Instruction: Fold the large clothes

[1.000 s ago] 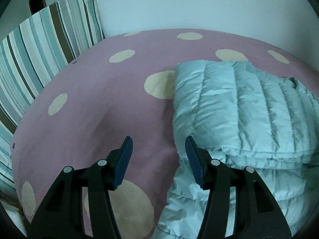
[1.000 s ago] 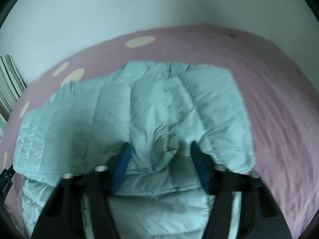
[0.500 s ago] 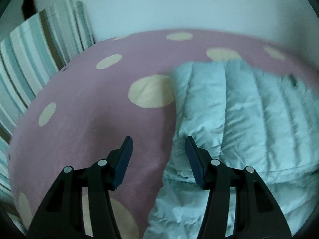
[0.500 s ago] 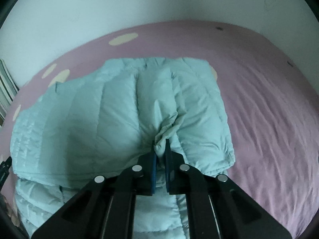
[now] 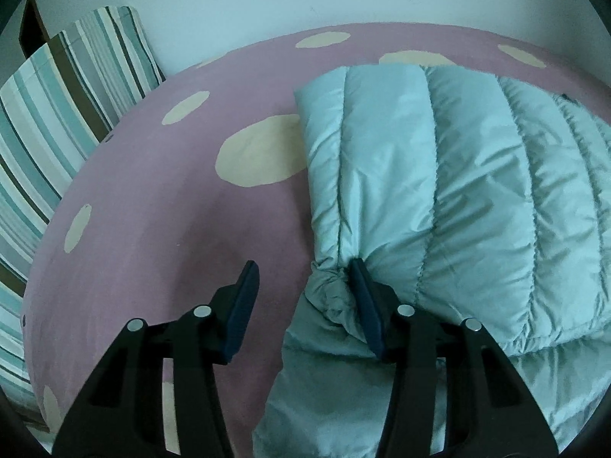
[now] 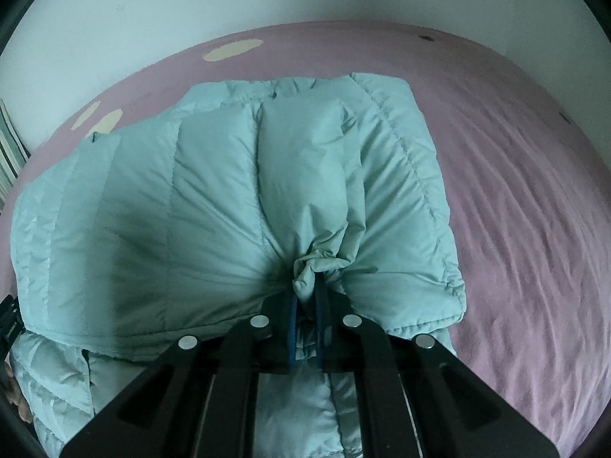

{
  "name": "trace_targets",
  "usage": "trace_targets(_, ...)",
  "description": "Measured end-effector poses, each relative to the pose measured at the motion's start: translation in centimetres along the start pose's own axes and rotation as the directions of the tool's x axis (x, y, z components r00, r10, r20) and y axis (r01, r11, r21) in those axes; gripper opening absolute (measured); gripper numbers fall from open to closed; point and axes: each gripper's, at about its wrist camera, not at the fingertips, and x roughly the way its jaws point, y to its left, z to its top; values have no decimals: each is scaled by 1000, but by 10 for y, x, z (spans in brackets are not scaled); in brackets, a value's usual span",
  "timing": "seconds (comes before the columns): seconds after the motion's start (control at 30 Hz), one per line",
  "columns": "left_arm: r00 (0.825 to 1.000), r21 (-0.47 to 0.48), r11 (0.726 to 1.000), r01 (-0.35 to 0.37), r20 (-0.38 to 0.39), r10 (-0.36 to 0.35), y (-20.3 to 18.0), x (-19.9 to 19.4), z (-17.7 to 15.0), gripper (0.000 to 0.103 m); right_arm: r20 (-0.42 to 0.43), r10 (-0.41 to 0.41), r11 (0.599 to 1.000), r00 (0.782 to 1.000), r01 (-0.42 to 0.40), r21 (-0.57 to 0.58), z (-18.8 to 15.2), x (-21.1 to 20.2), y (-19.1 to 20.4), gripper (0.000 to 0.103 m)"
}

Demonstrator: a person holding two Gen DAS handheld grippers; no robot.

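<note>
Striped cushions (image 5: 57, 122) are leaning at the far left of the pink dotted bed (image 5: 160, 206). The left tool (image 5: 301, 297) is closing, its jaws apart around the pale green quilted jacket (image 5: 439, 198) edge lying on the bed. The right tool (image 6: 305, 320) is clamping a bunched jacket fold.

Both wrist views look steeply down, close over the bed (image 5: 160, 229), sharing the quilted jacket (image 6: 214, 206).
</note>
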Motion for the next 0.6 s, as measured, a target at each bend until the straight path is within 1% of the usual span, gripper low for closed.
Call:
trace_targets(0.03, 1000, -13, 1000, 0, -1, 0, 3, -5, 1, 49, 4, -3, 1000, 1000, 3, -2, 1, -5, 1, 9)
trace_targets(0.07, 1000, -31, 1000, -4, 5, 4, 8, -12, 3, 49, 7, -10, 1000, 1000, 10, -1, 2, -10, 1, 13)
trace_targets(0.1, 1000, -48, 999, -3, 16, 4, 12, -19, 5, 49, 23, -13, 1000, 1000, 13, 5, 3, -19, 0, 21)
trace_targets(0.17, 998, -79, 997, 13, 66, -8, 18, -38, 12, 49, 82, -21, 1000, 996, 19, 16, 6, -40, 0, 33)
trace_targets(0.23, 993, -82, 996, 38, 119, -28, 16, -53, 22, 49, 142, -18, 1000, 990, 17, 8, 12, -57, 7, 33)
trace_targets(0.27, 990, -77, 996, 51, 132, -41, 12, -56, 24, 49, 154, -2, 1000, 988, 2, -1, 16, -61, 13, 33)
trace_targets(0.3, 987, -60, 995, 78, 144, -69, 3, -59, 28, 49, 156, 21, 1000, 988, -20, -11, 19, -61, 19, 33)
trace_targets(0.4, 986, -9, 994, 112, 127, -110, -23, -52, 31, 49, 132, 57, 997, 990, -50, -60, 23, -45, 42, 33)
trace_targets(0.47, 989, 16, 993, 121, 80, -122, -41, -38, 30, 49, 97, 61, 995, 993, -53, -89, 22, -28, 55, 33)
trace_targets(0.53, 993, 26, 993, 117, 29, -118, -52, -20, 28, 49, 58, 39, 993, 998, -32, -113, 19, -7, 60, 33)
trace_targets(0.6, 994, 47, 993, 110, -5, -110, -61, -3, 25, 49, 24, 18, 990, 1000, -14, -137, 14, 11, 64, 33)
